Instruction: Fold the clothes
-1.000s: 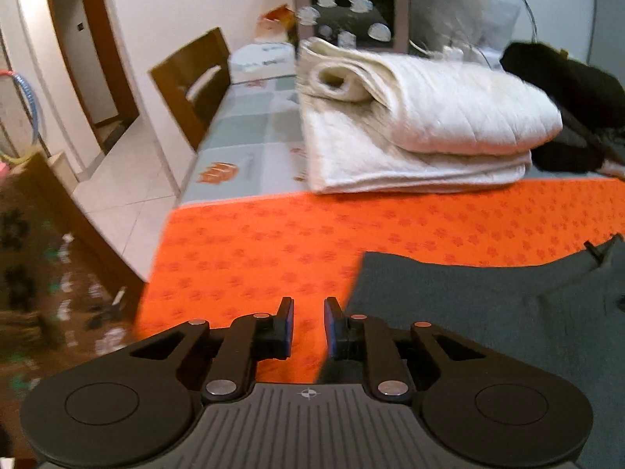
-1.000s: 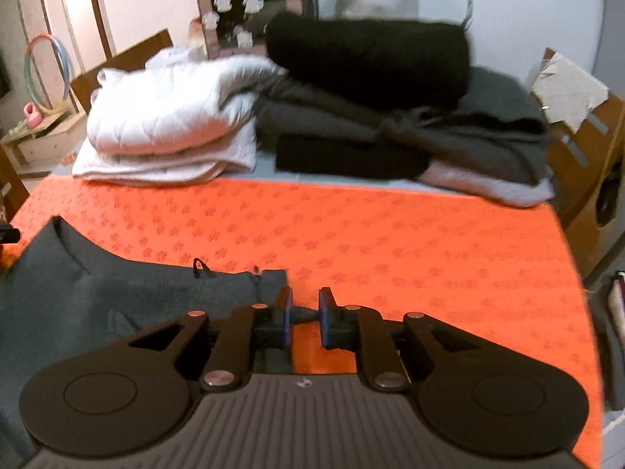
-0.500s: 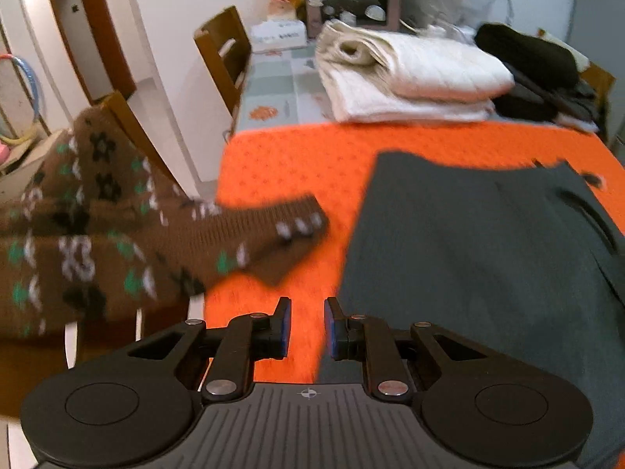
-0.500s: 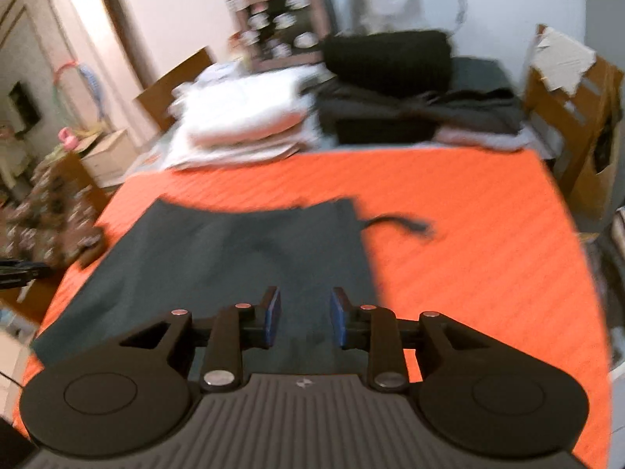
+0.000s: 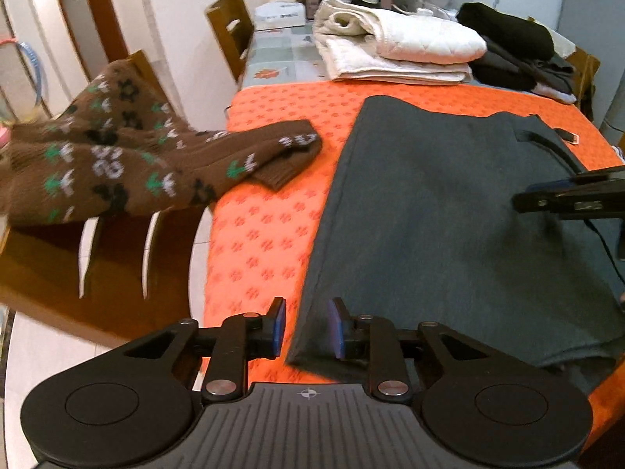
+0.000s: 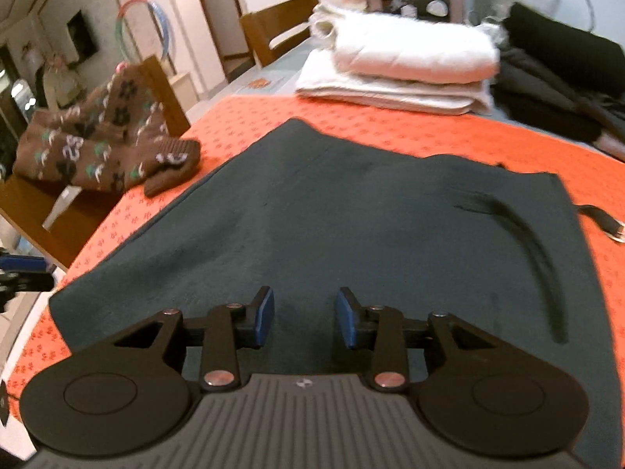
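A dark grey garment (image 5: pixel 449 211) lies flat on the orange patterned cloth (image 5: pixel 258 242); it also shows in the right wrist view (image 6: pixel 351 226). My left gripper (image 5: pixel 306 328) is open and empty, its fingers straddling the garment's near left corner just above it. My right gripper (image 6: pixel 304 312) is open and empty over the garment's near edge. Its fingers (image 5: pixel 566 199) show at the right of the left wrist view. A black drawstring (image 6: pixel 601 221) trails off the garment's right side.
A brown patterned sweater (image 5: pixel 117 164) hangs over a wooden chair (image 5: pixel 97 258) at the left, one sleeve on the cloth. A folded white quilt (image 5: pixel 398 47) and dark folded clothes (image 5: pixel 515 51) lie at the table's far end. Another chair (image 5: pixel 230 31) stands beyond.
Both grippers pulled back from the garment's far edge to its near edge and opened wider. The garment now lies spread flat. The brown sweater came into view at the left.
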Demonstrator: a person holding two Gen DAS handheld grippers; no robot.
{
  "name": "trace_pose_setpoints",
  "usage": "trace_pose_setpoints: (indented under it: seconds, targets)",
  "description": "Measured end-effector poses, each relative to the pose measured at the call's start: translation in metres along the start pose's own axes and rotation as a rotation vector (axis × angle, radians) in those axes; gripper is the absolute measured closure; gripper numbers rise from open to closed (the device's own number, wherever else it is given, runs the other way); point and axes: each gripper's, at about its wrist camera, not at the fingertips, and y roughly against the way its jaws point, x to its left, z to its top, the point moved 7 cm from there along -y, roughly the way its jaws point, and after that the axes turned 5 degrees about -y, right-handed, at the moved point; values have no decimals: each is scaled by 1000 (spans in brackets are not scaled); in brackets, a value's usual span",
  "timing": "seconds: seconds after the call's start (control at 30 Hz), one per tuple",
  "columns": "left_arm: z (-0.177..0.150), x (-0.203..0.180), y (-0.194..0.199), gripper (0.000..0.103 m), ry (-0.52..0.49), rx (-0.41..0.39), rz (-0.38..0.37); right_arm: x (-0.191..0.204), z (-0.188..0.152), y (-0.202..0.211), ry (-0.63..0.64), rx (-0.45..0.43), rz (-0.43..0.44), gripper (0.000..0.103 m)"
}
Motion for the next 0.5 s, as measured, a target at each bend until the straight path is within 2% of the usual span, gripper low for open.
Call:
trace_pose_setpoints:
  seconds: [0.07,0.17,0.33,0.5]
  targets:
    - [-7,6,3,75,22,3,13,3,-5,-14,44,17,-24,62]
    - [-15,14,6,74,49,7,25,10,-4,-13,79,27,-29,62]
    - [-20,17,7,73,38,9,1,21,-5,26,90,14,33,62]
    - [-19,12,-1,70,13,9,-30,29,-35,49,84,56,45,62]
